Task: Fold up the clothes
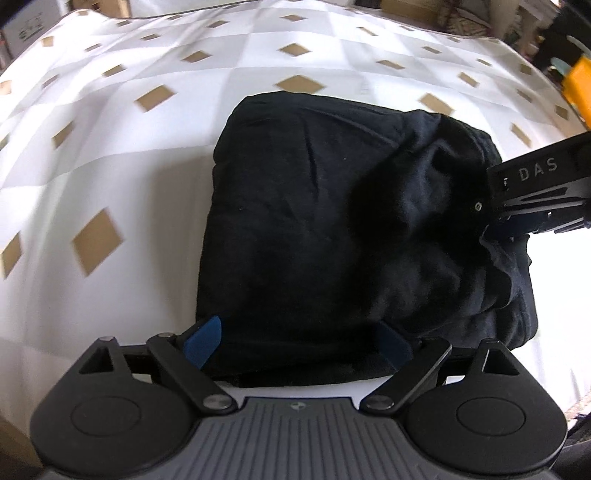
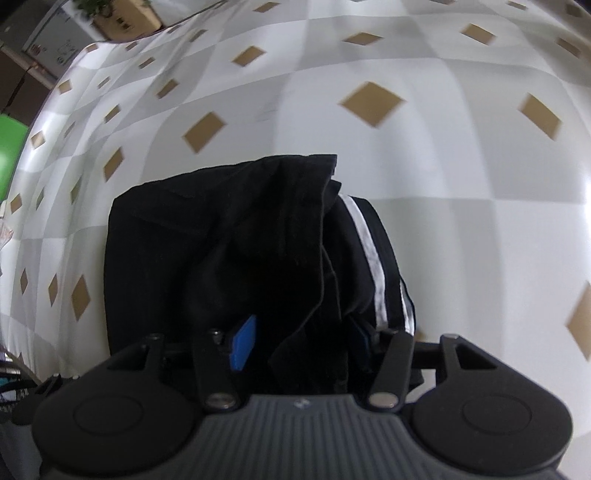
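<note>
A black garment (image 1: 332, 229) lies folded into a thick bundle on the table; in the right wrist view (image 2: 229, 258) it shows a white side stripe (image 2: 369, 243). My left gripper (image 1: 299, 341) is open, its blue pads on either side of the bundle's near edge. My right gripper (image 2: 299, 339) is open too, with cloth bunched between its blue pads; in the left wrist view it (image 1: 495, 214) reaches in from the right against the bundle's right edge.
The table is covered with a white and grey checked cloth (image 1: 110, 147) with tan diamonds. Cardboard boxes (image 2: 125, 18) stand beyond its far edge. A yellow object (image 1: 578, 88) is at the far right, a green object (image 2: 9, 155) at the left.
</note>
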`<state>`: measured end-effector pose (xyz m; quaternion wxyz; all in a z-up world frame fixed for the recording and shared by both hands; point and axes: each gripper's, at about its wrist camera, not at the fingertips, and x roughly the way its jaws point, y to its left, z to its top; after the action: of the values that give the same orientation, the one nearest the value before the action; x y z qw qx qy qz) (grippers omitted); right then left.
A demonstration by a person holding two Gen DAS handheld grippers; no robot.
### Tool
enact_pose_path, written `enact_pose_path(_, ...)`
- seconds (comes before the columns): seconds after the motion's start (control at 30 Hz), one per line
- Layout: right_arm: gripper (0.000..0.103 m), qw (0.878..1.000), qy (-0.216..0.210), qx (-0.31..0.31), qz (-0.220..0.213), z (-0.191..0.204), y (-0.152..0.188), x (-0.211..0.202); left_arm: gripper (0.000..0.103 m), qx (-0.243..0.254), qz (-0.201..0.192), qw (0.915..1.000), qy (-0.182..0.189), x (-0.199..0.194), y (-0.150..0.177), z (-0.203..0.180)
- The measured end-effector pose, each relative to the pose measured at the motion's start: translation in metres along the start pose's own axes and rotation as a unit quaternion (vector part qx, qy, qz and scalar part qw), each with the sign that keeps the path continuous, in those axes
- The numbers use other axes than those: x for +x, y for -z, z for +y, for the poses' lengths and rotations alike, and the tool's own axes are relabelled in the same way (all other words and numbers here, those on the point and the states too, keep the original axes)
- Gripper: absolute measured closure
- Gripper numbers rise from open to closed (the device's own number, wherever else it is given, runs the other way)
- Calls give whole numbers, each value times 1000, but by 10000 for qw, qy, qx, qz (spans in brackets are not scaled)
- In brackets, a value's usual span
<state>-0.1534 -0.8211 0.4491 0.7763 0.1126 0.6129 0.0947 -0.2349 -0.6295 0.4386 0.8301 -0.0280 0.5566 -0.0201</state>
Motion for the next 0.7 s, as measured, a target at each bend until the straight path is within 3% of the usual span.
enact_pose_path(0.2, 49, 9999, -56, -57, -79, 17, -2, -1, 12, -173, 65, 9997, -161, -1, -1, 27)
enact_pose_path(0.5, 47, 9981, -2, 306, -537, 1, 12, -35, 12, -137, -23, 9998, -171, -4, 4, 32)
enact_pose_path(0.7, 47, 9944, -320, 608, -798, -2, 36, -50, 12, -144, -81, 9998, -69, -10, 8, 35)
